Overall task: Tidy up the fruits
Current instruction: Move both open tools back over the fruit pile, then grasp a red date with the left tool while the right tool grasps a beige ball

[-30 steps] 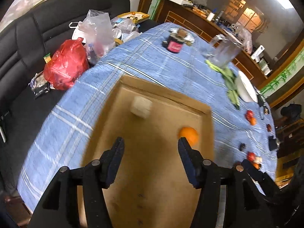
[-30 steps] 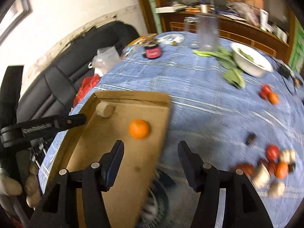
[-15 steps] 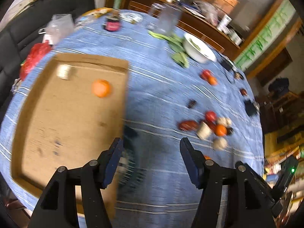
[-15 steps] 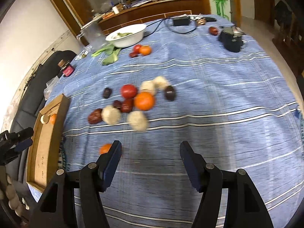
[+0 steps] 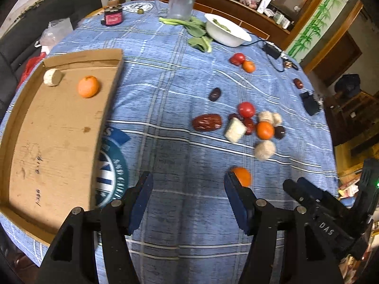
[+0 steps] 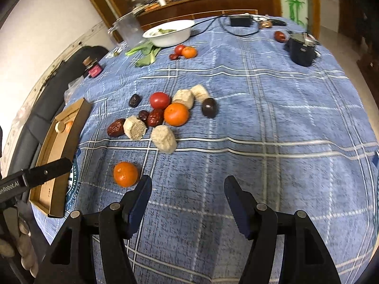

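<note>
Orange mandarin (image 6: 125,174) lies just beside the right gripper (image 6: 187,197); both it and the left gripper (image 5: 187,197) stand apart, empty, above blue tablecloth (image 5: 180,90); cardboard tray (image 5: 14,142) holds another mandarin (image 5: 88,86).

A blue tablecloth (image 6: 272,108) with white plaid stripes carries orange tangerines (image 6: 176,114), a red tomato (image 6: 160,100), dark red dates (image 5: 206,122) (glossy), and a brown cardboard tray (image 5: 47,142).

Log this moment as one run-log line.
task: organize fruits | left gripper: open, empty | right gripper: open, empty | cardboard tray: one orange, one pale chunk | nearest loose orange: on tablecloth, ungripped
</note>
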The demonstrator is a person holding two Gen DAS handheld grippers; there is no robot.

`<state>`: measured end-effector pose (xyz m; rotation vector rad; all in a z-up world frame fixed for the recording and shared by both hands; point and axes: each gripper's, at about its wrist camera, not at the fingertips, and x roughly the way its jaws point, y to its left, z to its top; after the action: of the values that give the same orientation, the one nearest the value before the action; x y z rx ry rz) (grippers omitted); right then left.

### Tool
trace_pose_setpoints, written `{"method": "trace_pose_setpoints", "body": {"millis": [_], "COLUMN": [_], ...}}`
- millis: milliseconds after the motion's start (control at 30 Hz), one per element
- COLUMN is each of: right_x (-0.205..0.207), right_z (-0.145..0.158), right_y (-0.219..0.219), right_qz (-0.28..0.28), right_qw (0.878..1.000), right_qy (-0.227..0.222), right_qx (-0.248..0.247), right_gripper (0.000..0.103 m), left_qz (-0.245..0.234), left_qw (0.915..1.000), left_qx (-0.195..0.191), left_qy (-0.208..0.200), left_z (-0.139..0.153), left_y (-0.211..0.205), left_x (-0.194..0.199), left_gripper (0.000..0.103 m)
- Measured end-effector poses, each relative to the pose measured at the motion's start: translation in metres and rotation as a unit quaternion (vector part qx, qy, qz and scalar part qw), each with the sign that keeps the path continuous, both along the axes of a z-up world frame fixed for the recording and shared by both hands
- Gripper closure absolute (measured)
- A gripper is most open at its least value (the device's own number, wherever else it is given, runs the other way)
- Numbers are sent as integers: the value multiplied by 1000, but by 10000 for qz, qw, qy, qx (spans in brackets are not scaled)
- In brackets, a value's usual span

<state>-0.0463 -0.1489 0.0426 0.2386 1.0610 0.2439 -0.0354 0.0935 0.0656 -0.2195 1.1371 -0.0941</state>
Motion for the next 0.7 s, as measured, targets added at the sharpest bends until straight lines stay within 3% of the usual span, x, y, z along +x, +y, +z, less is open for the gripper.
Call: {"method": "trace_pose_setpoints", "body": {"millis": [133,233,300,400,600,700], "right_x": [13,19,22,27,40,46], "right_z": [-3,-4,-4,-6,-9,-12], "right_y": [17,28,33,39,46,49], "right_qz": [237,374,411,444,336,228], "right_qw": [9997,9992,9990,9986,9984,9986], "right_qy": [-32,-69,-82,-126,-135,-111], "right_qx": [-79,-118,-155,-259,-442,-468], "right_gripper": [35,35,35,35,35,36], "left_qz": [-357,-1007,-1426,-1879,-2536,-2683], "left_qw": [9976,9910,9849,9763,9599,9571], "left_qx": [520,701,829,982,1134,1003], "left_qy": [-300,-538,-531,-432,-374,-444], "left_z": [-1,-2,-9,-19,-36,-38], "left_y": [-4,-18,-28,-40,-59,-60], "left_x": [13,26,39,57,83,89], "left_gripper": [42,42,42,51,53,53]}}
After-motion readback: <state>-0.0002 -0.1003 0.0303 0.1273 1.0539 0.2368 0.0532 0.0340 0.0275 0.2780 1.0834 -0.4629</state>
